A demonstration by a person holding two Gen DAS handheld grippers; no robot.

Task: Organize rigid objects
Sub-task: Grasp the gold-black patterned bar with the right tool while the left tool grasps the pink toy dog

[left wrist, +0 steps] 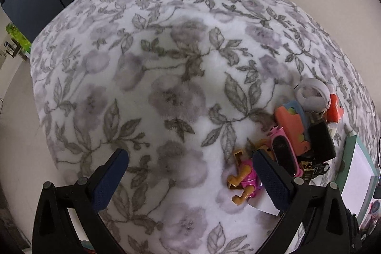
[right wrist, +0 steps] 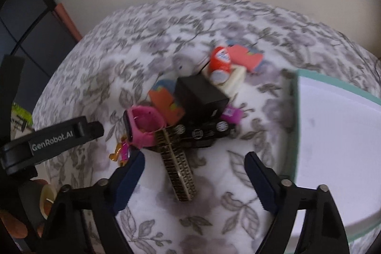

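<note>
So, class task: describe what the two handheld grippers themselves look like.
Both the left gripper and right gripper have black angular frames with round silver pivot bolts and dark blue textured pads on the fingers. White "GenRobot.AI" lettering marks the left one's black body.

We see a small heap of toys on the floral blanket (right wrist: 166, 23), all placed against the black box (right wrist: 200, 97): a pink watch (right wrist: 142, 127) to its left, an orange-red tube (right wrist: 220, 61) behind it, a brass tower model (right wrist: 178, 170) lying flat in front, and a pink-clad figurine (left wrist: 245, 180) left of the watch.
</note>
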